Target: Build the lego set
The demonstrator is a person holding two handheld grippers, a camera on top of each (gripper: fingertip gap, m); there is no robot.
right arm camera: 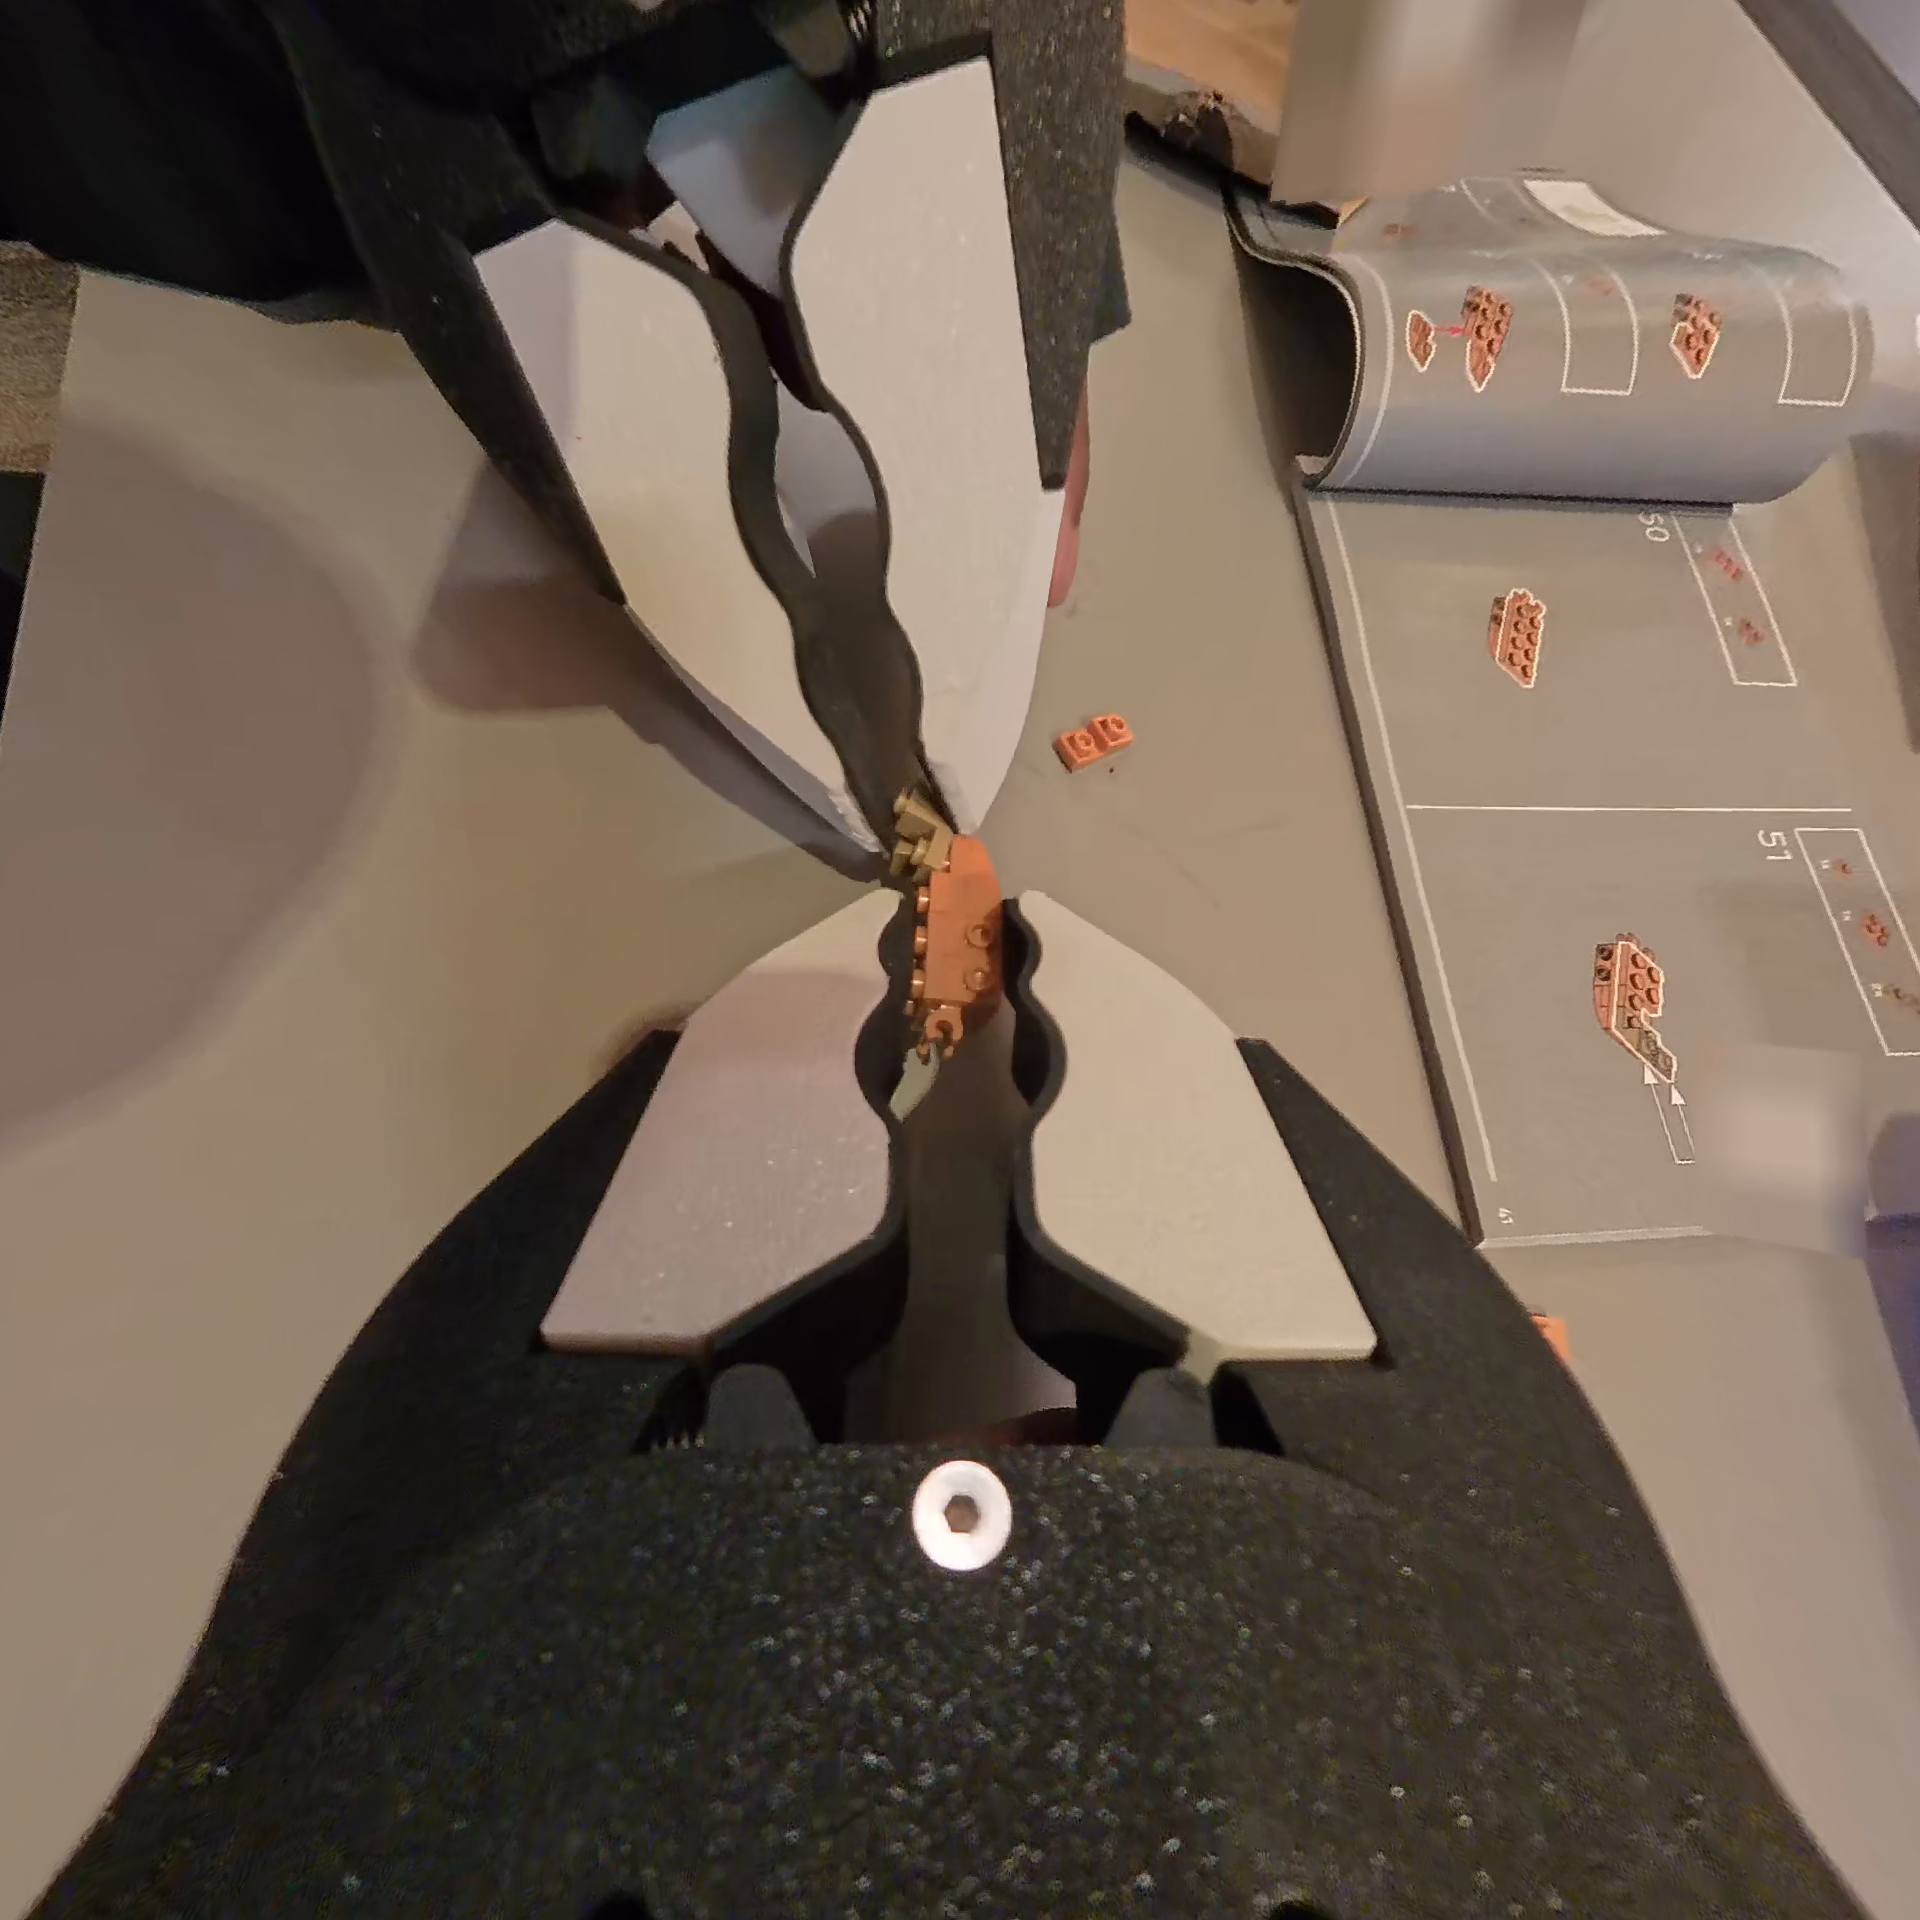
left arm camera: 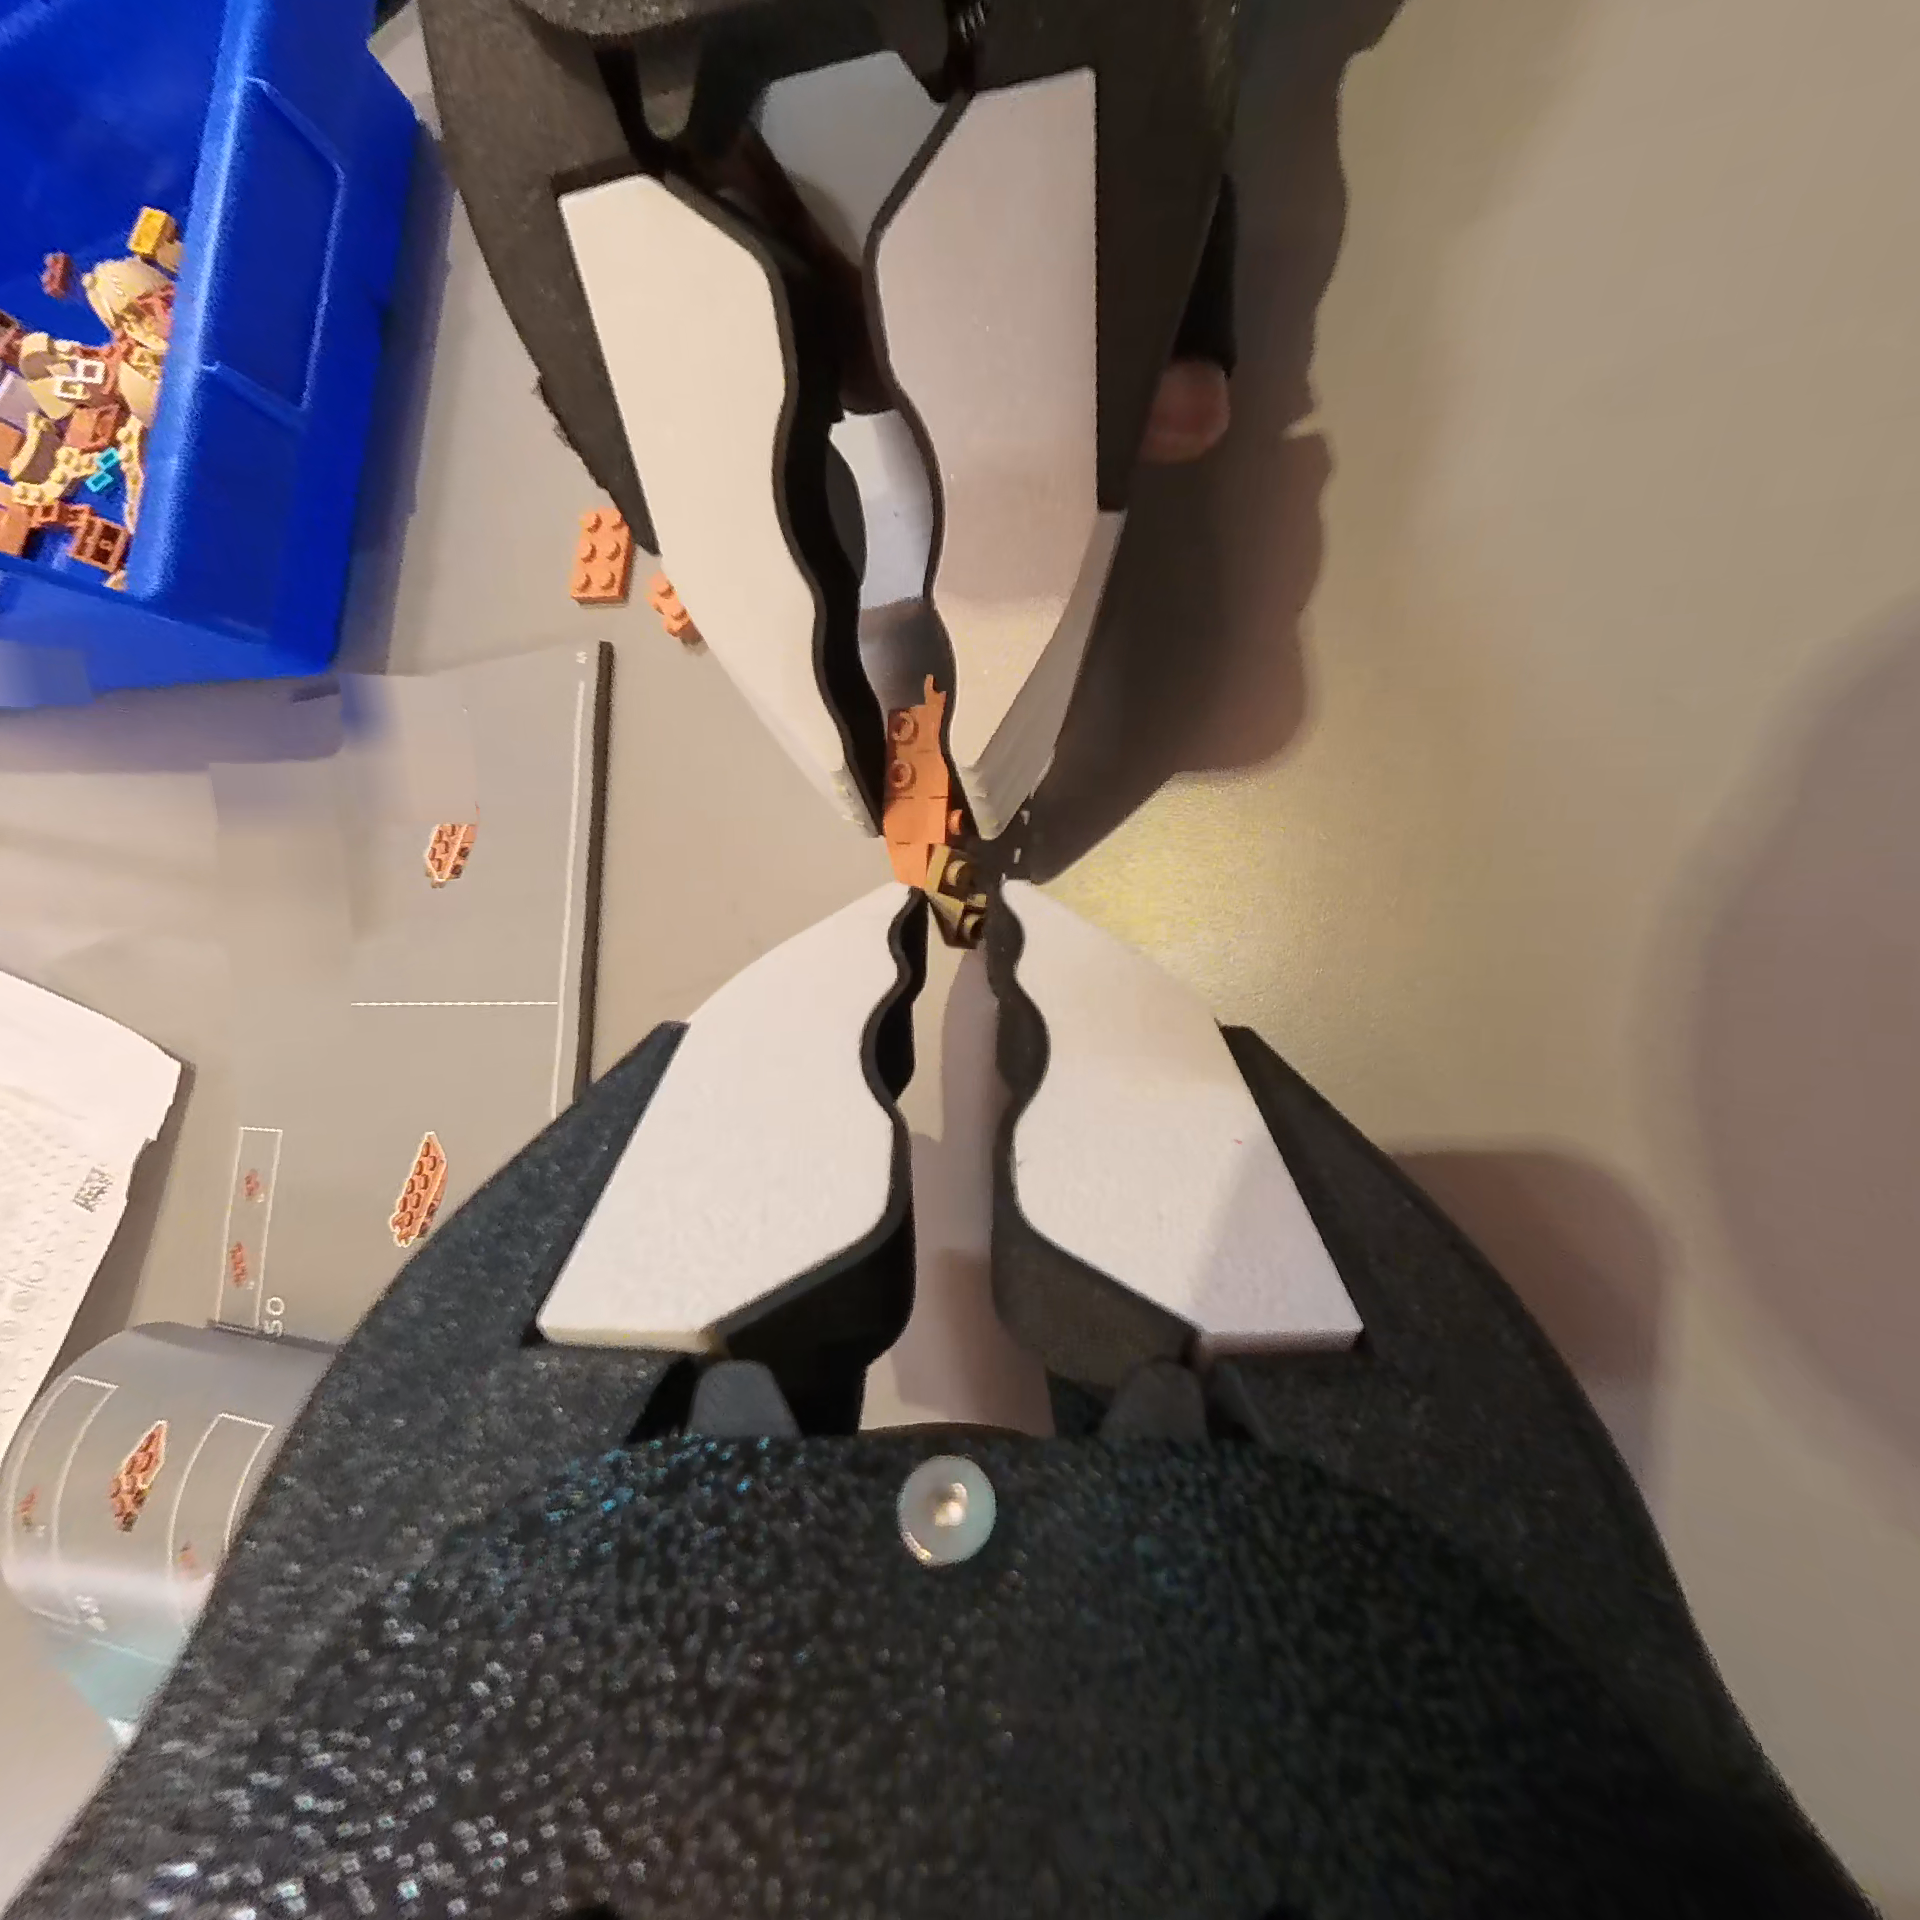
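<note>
Both grippers meet tip to tip above the table: right gripper (right arm camera: 951, 961) clamps the orange brick assembly (right arm camera: 961, 935), left gripper (left arm camera: 961, 914) pinches the olive piece (left arm camera: 956, 883) (touching it). I'd align studs squarely before pressing.

Left gripper (left arm camera: 961, 914) and right gripper (right arm camera: 951, 935) tip to tip, jaws of each clamped on small brick pieces.

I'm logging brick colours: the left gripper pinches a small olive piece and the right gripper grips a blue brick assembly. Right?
Not quite: the right gripper grips an orange-brown brick assembly, not blue, as the right wrist view shows. The left gripper does pinch the small olive piece.
</note>
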